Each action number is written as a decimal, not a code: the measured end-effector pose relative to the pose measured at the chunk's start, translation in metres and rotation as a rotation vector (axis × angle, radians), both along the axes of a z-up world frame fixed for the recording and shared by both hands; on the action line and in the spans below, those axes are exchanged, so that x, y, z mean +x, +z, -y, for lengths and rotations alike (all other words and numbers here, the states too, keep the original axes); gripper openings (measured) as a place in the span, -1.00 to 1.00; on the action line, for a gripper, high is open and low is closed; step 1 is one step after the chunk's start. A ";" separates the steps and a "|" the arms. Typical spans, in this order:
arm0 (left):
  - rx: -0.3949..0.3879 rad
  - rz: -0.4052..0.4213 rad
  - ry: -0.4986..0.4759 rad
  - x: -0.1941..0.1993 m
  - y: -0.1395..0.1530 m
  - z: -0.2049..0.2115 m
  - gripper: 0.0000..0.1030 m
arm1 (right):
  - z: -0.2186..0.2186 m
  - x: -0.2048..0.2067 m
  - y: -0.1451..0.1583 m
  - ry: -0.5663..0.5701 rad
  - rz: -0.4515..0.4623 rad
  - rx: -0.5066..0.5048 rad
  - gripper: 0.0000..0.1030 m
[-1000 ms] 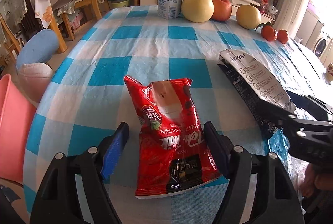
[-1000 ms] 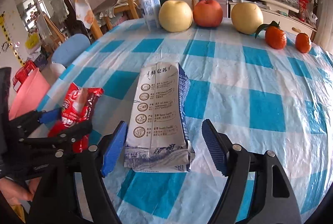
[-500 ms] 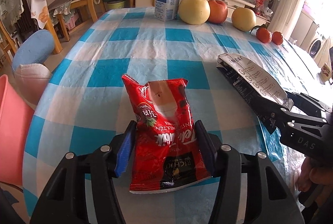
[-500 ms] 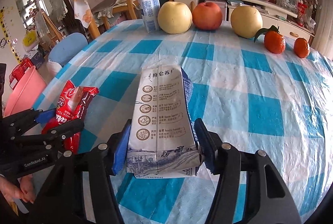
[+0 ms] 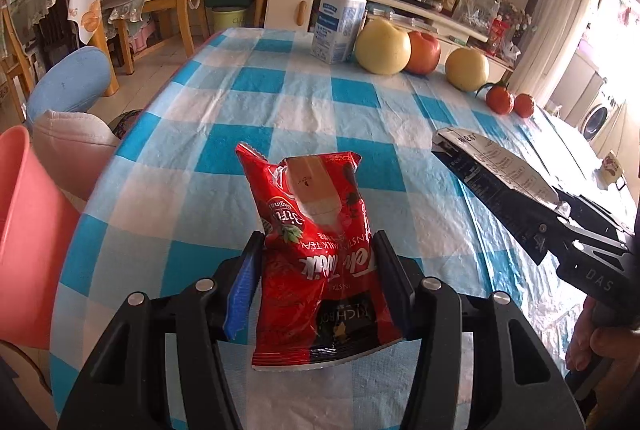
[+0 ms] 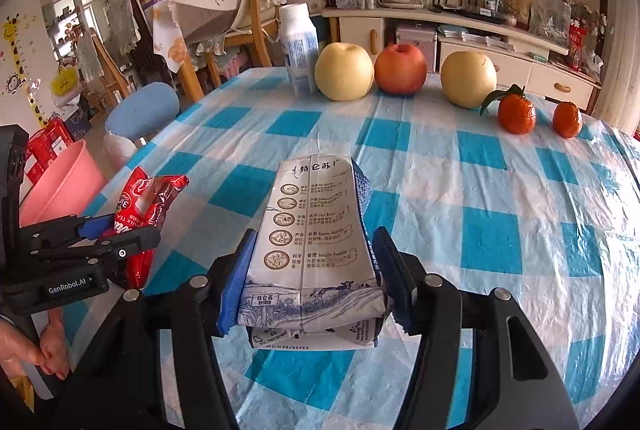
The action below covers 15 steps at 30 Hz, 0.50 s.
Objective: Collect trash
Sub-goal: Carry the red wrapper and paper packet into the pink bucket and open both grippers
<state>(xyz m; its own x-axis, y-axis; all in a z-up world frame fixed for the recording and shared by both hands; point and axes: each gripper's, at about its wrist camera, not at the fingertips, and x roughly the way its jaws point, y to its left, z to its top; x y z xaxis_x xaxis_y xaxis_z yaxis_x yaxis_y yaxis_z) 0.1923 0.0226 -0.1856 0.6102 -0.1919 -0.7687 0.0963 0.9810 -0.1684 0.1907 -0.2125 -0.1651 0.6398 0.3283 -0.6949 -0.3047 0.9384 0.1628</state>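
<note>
Up close in the left wrist view, the left hand-held gripper (image 5: 318, 262) is clamped on a red milk tea packet (image 5: 316, 254), its blue-padded fingers (image 5: 242, 286) pressing both sides. The packet sits at 6 o'clock, above a desk (image 5: 280, 102) covered in blue and white checks. At 3 o'clock the right hand-held gripper (image 5: 556, 214) holds a flattened milk carton (image 5: 492, 170). At 12 o'clock stand a white milk bottle (image 5: 340, 22), two yellow pears (image 5: 382, 46), a red apple (image 5: 422, 52) and two tangerines (image 5: 500, 99). A pink bin (image 5: 28, 230) shows at 9 o'clock beside the desk.

Next, in the right wrist view, the right hand-held gripper (image 6: 316, 270) grips the flattened milk carton (image 6: 316, 230) from both sides at 6 o'clock. At 9 o'clock the left hand-held gripper (image 6: 120, 234) holds the red milk tea packet (image 6: 148, 198), with the pink bin (image 6: 64, 182) just beyond it. The fruit and bottle line the far edge of the desk (image 6: 460, 190) at 12 o'clock.
</note>
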 end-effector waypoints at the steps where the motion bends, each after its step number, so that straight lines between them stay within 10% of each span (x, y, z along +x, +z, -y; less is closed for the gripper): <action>1: -0.006 0.006 0.001 -0.001 0.002 -0.002 0.08 | -0.001 -0.001 0.001 0.000 0.003 -0.001 0.15; 15: -0.089 0.084 0.062 -0.014 0.031 -0.044 0.08 | -0.047 -0.023 0.040 0.089 0.069 0.038 0.15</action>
